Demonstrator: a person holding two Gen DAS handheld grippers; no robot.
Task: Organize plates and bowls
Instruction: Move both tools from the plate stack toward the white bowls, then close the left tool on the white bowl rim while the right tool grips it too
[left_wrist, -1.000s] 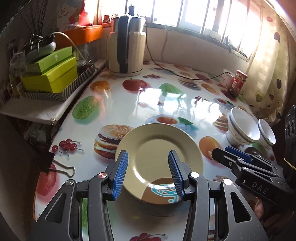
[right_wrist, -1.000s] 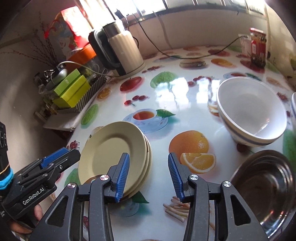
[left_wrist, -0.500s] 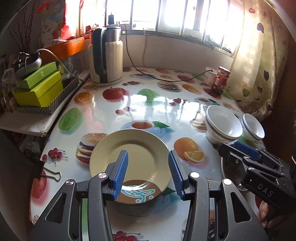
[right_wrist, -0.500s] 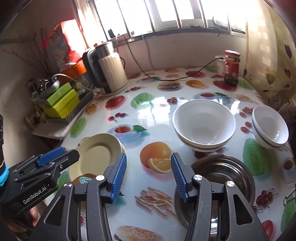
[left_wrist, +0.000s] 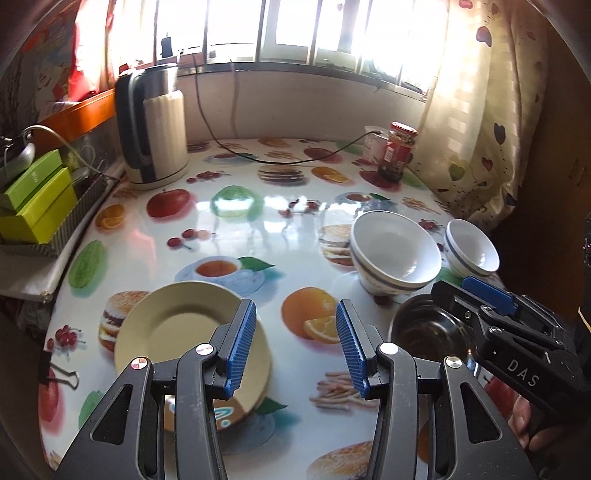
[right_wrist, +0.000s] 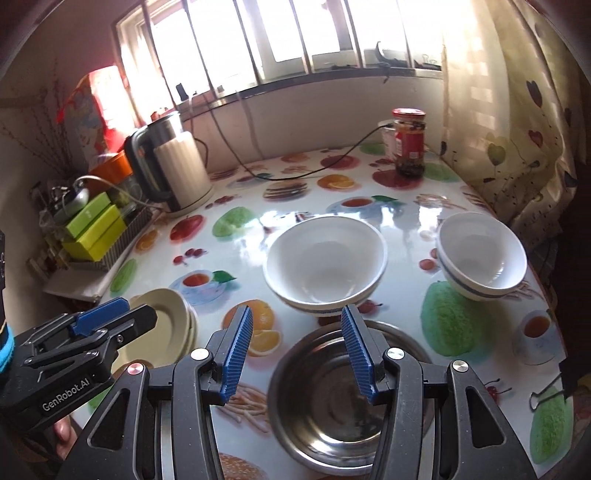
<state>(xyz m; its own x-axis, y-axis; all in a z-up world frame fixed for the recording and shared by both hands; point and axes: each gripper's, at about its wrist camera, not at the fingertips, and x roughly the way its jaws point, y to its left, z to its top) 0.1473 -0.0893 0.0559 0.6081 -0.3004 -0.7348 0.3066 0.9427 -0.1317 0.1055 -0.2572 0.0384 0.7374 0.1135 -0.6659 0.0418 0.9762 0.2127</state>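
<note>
Both claws hang over the table with nothing in them: the left claw (left_wrist: 295, 345) has its jaws spread, bare tablecloth showing between the blue pads, and the right claw (right_wrist: 293, 350) is spread the same way, empty. The plates (left_wrist: 173, 332) sit stacked just ahead of the left claw and to its left, the left pad overlapping the stack's near rim in view, though I can't tell that it touches. Directly under and ahead of the right claw is the steel bowl (right_wrist: 332, 406), and just beyond it, nearly touching its far rim, the big white bowl (right_wrist: 325, 266); the small bowl (right_wrist: 480, 254) stands off to the right, apart from both. From here it looks as if the plates are already gathered and the bowls are the step in hand. The next move, I'd guess, calls for the right claw to drop onto a rim, one pad inside and one outside, then pinch firmly enough to lift and nest the bowl. The rims are smooth and curved, so a shallow bite could slip.
</note>
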